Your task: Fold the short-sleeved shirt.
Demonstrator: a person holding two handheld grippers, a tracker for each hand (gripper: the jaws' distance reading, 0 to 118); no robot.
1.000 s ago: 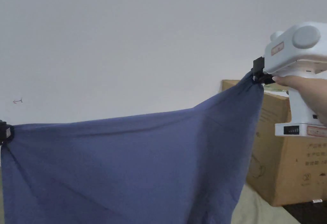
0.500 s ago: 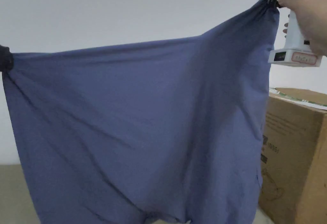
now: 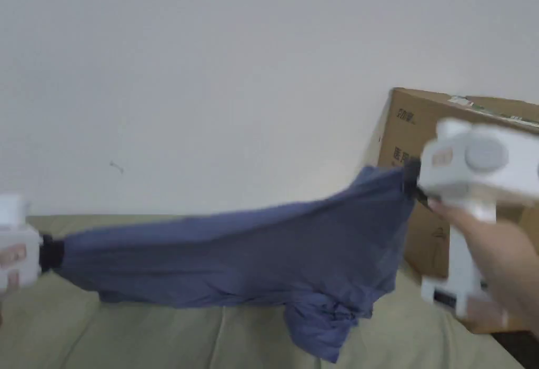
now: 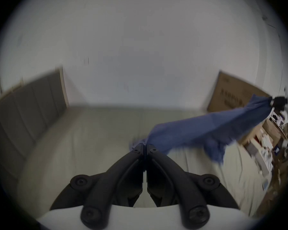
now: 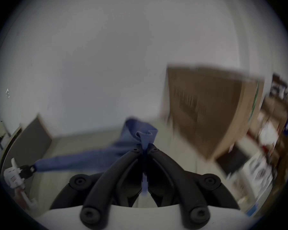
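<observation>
The blue short-sleeved shirt (image 3: 247, 251) is stretched in the air between both grippers, just over the pale green cloth surface (image 3: 131, 333). My left gripper (image 3: 48, 253) is shut on the shirt's left corner at the left edge of the head view. My right gripper (image 3: 413, 181), held by a hand (image 3: 495, 249), is shut on the right corner, higher up. A bunched part of the shirt (image 3: 323, 322) hangs down and touches the surface. In the left gripper view the jaws (image 4: 145, 146) pinch blue fabric (image 4: 206, 130). The right gripper view shows its jaws (image 5: 144, 148) closed on a gathered fold (image 5: 143, 135).
A large cardboard box (image 3: 463, 138) stands at the right, close behind the right gripper. A plain white wall (image 3: 210, 70) lies behind. A grey panel (image 4: 23, 109) stands at the far left. Cluttered items (image 4: 264, 142) lie to the right of the surface.
Both grippers have swung the shirt down from hanging high and spread to stretched low over the green surface. The picture is blurred with motion and the head camera has shifted.
</observation>
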